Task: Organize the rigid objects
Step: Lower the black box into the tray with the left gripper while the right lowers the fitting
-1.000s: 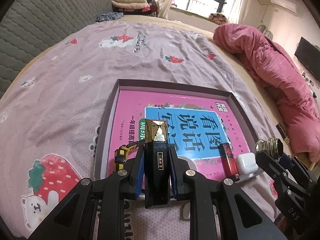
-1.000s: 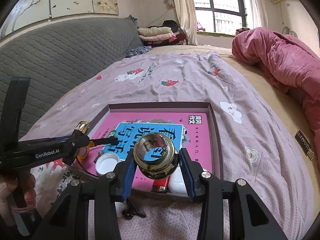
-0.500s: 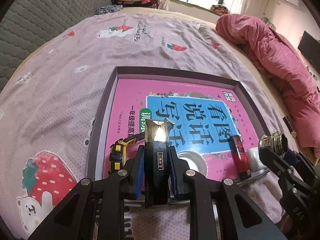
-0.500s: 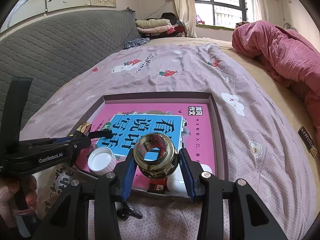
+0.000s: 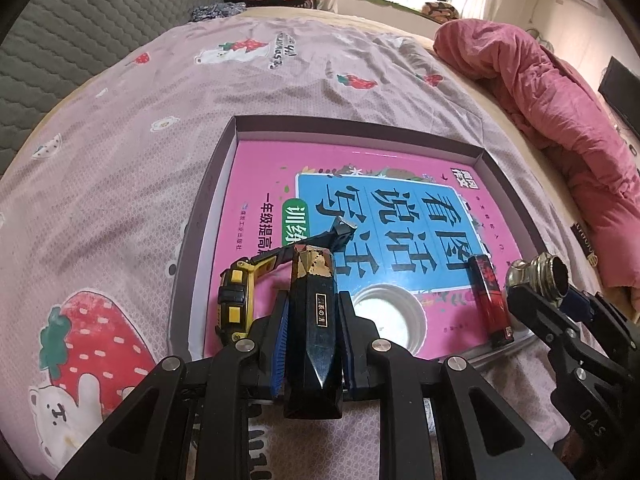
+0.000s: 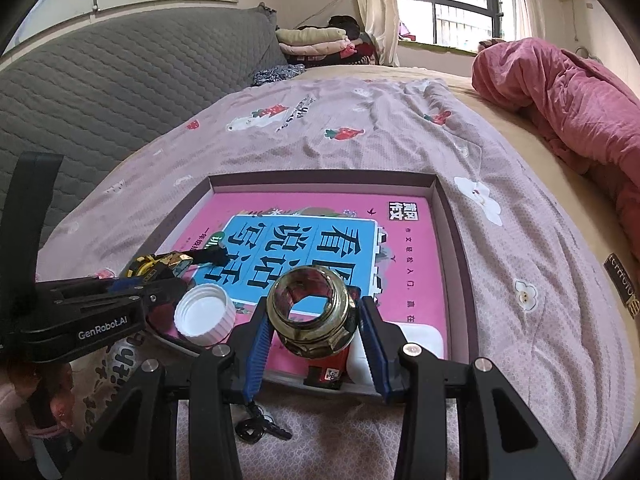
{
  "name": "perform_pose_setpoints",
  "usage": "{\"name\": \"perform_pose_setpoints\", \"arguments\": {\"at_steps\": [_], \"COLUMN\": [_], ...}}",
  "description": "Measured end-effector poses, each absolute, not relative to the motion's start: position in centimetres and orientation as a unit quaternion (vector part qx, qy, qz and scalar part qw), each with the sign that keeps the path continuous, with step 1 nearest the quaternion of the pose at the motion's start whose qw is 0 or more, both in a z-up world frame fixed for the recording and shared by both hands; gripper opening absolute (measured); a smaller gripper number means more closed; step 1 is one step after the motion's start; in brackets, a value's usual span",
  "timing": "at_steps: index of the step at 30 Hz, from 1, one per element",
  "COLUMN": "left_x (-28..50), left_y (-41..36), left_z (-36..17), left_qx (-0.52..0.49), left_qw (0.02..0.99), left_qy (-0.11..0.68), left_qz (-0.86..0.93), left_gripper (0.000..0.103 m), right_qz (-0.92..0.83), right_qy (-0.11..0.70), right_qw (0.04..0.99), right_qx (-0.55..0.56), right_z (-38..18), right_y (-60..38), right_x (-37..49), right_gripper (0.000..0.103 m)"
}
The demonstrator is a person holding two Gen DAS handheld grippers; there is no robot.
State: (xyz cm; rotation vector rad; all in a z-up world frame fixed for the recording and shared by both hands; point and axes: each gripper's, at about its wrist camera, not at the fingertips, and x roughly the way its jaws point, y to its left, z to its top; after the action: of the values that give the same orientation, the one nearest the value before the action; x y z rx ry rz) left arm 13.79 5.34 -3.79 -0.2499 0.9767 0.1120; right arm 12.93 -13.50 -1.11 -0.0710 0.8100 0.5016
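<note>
Left gripper (image 5: 313,322) is clamped on a black faceted bar with a gold tip (image 5: 314,320); its lower end hides the near rim of the shallow purple cardboard tray (image 5: 208,200). Right gripper (image 6: 313,322) grips a brass threaded fitting (image 6: 312,316), partly hiding a red lighter (image 6: 326,370) and a white case (image 6: 420,340). The far half of the pink book (image 6: 404,256) in the tray lies bare.

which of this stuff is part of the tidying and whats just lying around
Job: tray, black and gold bar in left gripper, brass fitting in right gripper, watch, white cap, red lighter, keys.
Lying about: pink quilt, folded clothes.
</note>
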Motion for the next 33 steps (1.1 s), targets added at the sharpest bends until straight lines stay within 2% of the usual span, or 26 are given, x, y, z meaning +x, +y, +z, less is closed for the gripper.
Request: {"name": "perform_pose_setpoints", "arguments": {"at_steps": [9,20,33], "left_x": [13.7,13.9,13.8], "left_y": [5.3,5.5,5.9], "left_z": [-3.9,-3.9,-4.2], "left_qx": [-0.12,-0.12,-0.128], "left_qw": [0.874,0.873,0.868], "left_qy": [0.467,0.47,0.476], "left_qz": [0.053,0.055,0.056], "left_gripper": [0.022,0.022,0.022], "right_qz": [0.246,0.249,0.242], "right_qy": [0.396,0.406,0.42], "right_qw": [0.884,0.875,0.871], "right_qx": [-0.035,-0.089,-0.08], "right_z": [-1.6,-2.6,-3.2], "right_y": [-12.8,-11.0,-11.6], "right_x": [13.1,12.6,12.8], "right_gripper": [0.043,0.043,0.043]}}
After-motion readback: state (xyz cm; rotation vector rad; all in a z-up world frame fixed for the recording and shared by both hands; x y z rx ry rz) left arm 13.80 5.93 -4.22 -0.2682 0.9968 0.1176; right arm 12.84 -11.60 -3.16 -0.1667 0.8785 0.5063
